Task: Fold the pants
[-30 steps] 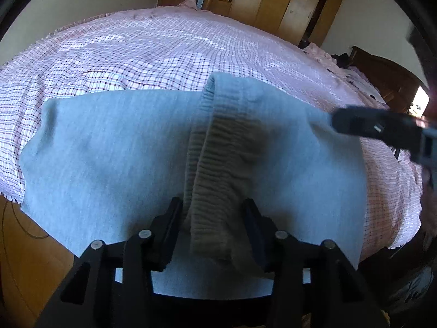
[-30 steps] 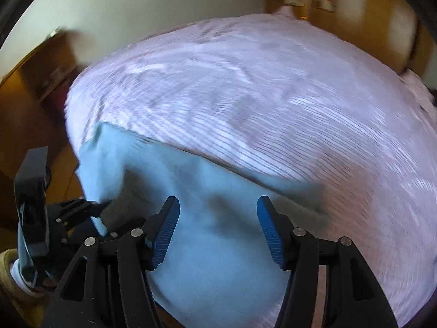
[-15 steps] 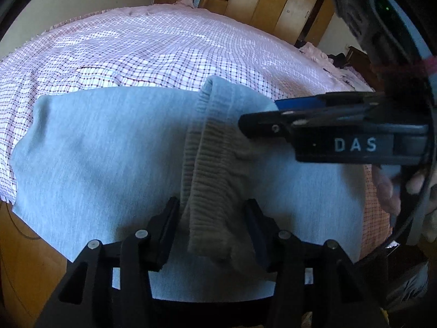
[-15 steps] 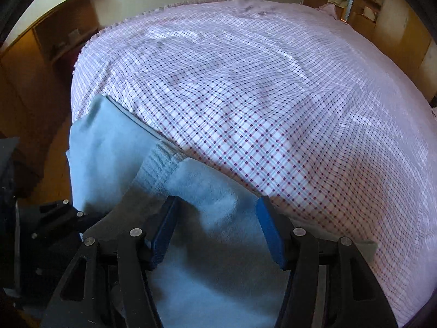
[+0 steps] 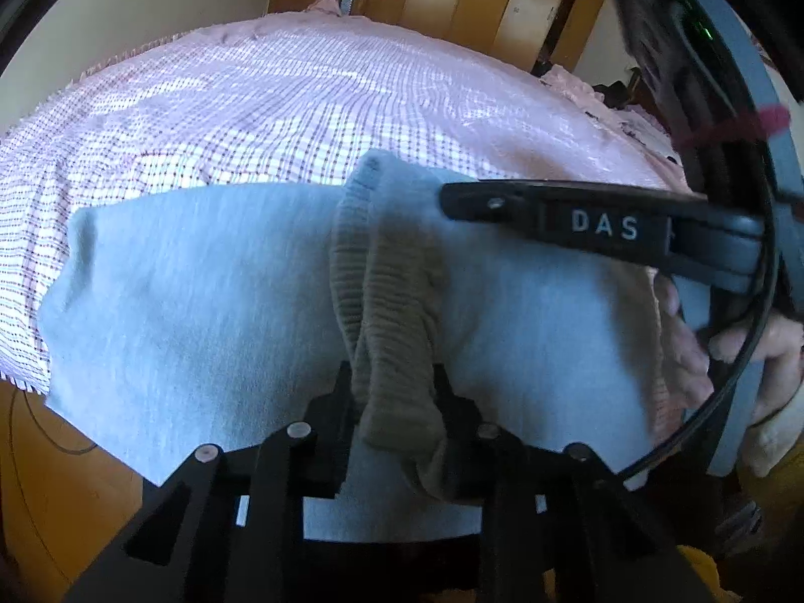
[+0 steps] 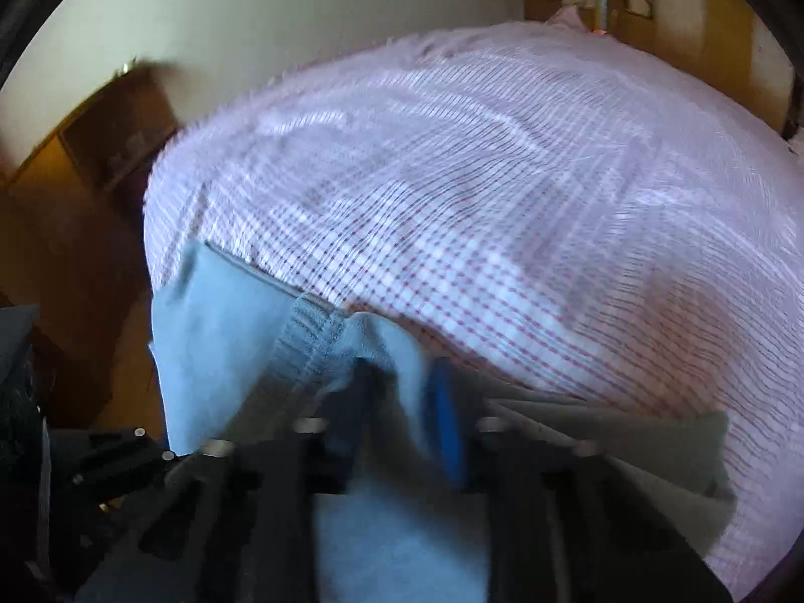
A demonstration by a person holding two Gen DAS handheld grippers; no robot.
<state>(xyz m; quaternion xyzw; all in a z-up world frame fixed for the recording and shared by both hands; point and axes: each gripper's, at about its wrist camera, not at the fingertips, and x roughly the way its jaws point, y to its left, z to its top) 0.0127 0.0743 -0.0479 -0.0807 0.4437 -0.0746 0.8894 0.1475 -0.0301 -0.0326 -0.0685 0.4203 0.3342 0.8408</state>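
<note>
Pants (image 5: 211, 301), one light blue pair, lie on the checked bed (image 5: 301, 115) at its near edge. Left hand-held gripper (image 5: 394, 402) points toward 12 o'clock, clenched on the ribbed waistband (image 5: 387, 291). Right hand-held gripper (image 6: 397, 402), reaching in from 3 o'clock in the left view, pinches a fold of the same pants beside it; that view is blurred.
</note>
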